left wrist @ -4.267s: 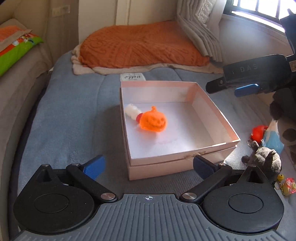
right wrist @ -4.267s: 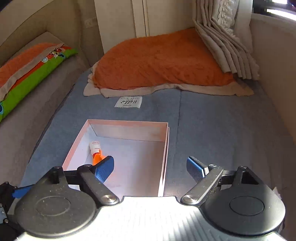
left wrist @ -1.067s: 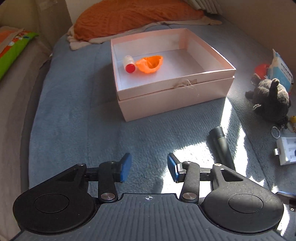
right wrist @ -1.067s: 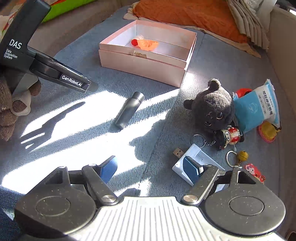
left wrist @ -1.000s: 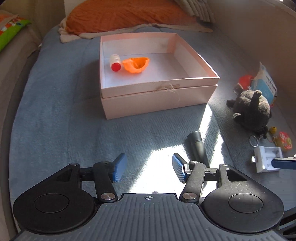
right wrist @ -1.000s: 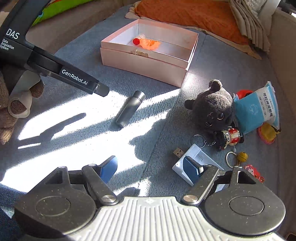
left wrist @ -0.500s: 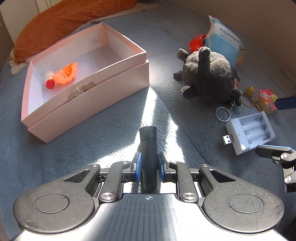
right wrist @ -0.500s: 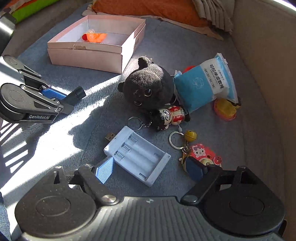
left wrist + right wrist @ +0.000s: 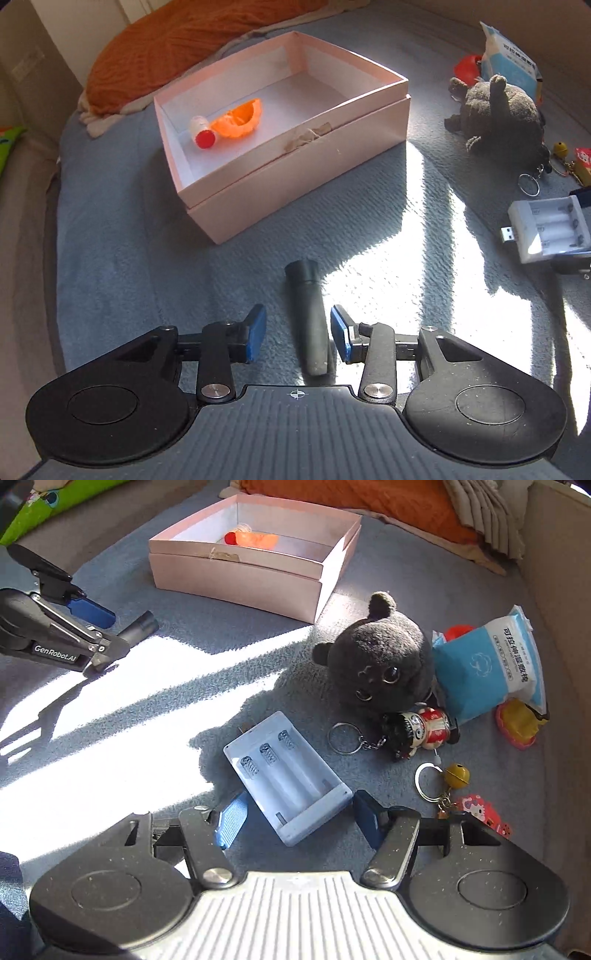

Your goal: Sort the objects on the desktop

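A dark flashlight [image 9: 308,325] lies on the blue blanket between the blue pads of my left gripper [image 9: 298,332]. The jaws are opening and neither pad presses on it. In the right wrist view the left gripper [image 9: 92,627] sits at the far left with the flashlight [image 9: 138,629] poking out of it. My right gripper [image 9: 299,819] straddles the near end of a white battery case [image 9: 291,779]; its jaws are closing, with small gaps still showing at both pads. Beyond stands the open pink box [image 9: 314,173] with an orange pumpkin [image 9: 240,118] and a red-capped bottle [image 9: 201,133] inside.
A dark plush toy [image 9: 376,661], a blue tissue pack [image 9: 487,668], a doll keychain [image 9: 421,731], a yellow bell [image 9: 458,775] and a red-yellow toy [image 9: 517,720] lie right of the battery case. An orange blanket [image 9: 184,40] is heaped behind the box.
Half a second ago the left gripper was shut on the flashlight; its pads now stand apart from it. The right gripper has narrowed around the battery case and come closer to it.
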Demonstrator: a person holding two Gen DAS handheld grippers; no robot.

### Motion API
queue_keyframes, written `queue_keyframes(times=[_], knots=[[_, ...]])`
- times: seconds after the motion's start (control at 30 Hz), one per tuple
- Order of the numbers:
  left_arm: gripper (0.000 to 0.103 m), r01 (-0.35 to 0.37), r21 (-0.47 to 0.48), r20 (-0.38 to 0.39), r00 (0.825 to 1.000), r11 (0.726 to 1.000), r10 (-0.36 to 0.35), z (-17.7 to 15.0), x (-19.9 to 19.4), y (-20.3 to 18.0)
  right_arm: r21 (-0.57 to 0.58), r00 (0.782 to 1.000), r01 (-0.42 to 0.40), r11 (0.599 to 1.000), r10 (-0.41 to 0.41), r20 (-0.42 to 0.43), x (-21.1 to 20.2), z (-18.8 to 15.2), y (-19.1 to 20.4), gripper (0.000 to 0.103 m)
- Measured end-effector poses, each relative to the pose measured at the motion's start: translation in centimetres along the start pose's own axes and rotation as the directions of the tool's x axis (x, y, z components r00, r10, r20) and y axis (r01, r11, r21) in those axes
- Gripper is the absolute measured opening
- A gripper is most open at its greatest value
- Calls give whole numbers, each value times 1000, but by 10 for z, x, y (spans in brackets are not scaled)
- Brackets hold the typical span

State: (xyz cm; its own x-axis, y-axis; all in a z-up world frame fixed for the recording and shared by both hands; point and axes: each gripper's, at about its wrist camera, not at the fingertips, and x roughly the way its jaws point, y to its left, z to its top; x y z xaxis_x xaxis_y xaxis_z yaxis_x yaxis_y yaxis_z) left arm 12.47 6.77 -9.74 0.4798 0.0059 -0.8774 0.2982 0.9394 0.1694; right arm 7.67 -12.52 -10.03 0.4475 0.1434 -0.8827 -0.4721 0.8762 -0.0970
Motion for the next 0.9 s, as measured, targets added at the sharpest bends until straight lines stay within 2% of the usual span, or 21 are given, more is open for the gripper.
queue_keyframes(times=[0.07,0.2,0.27,0.3,0.37,0.4,0.47,0.57,0.6,0.63,0.73,0.83,0.9], knots=[[49,55,-60,-17,998,997,-56,-1,2,2,-58,1000,-20,998,21,16,-3,0,15,64],[52,80,-139,-51,995,987,-88,-1,12,-1,-106,1000,9,994,-7,20,-3,-3,25,70],[57,109,-185,-57,991,977,-122,2,14,-3,-101,998,61,993,-59,15,-1,-4,21,71],[63,126,-208,-57,988,970,-140,3,13,-3,-88,996,90,992,-89,13,-1,-5,17,72],[74,185,-255,-42,978,949,-202,6,11,-4,-48,988,154,987,-154,12,1,-3,7,75],[76,215,-269,-29,973,939,-231,6,7,-4,-30,982,189,982,-189,12,1,-3,0,75],[77,305,-286,5,949,908,-316,7,-1,-6,4,969,246,969,-246,17,0,-1,-10,75],[77,476,-321,47,871,819,-488,2,-11,-8,70,964,264,962,-266,12,-2,0,-25,77],[77,498,-318,56,860,807,-508,0,-14,-10,87,966,258,962,-260,8,-2,0,-28,77],[78,502,-303,62,858,810,-509,-2,-17,-13,97,967,254,962,-256,7,-2,0,-29,79],[81,429,-267,33,899,863,-437,-11,-21,-20,89,968,249,964,-251,13,0,-3,-26,83],[80,341,-255,-23,933,905,-359,-22,-18,-22,66,971,237,969,-239,20,1,-5,-18,84],[74,282,-229,-41,953,932,-299,-27,-16,-22,48,972,232,972,-233,23,2,-4,-14,84]])
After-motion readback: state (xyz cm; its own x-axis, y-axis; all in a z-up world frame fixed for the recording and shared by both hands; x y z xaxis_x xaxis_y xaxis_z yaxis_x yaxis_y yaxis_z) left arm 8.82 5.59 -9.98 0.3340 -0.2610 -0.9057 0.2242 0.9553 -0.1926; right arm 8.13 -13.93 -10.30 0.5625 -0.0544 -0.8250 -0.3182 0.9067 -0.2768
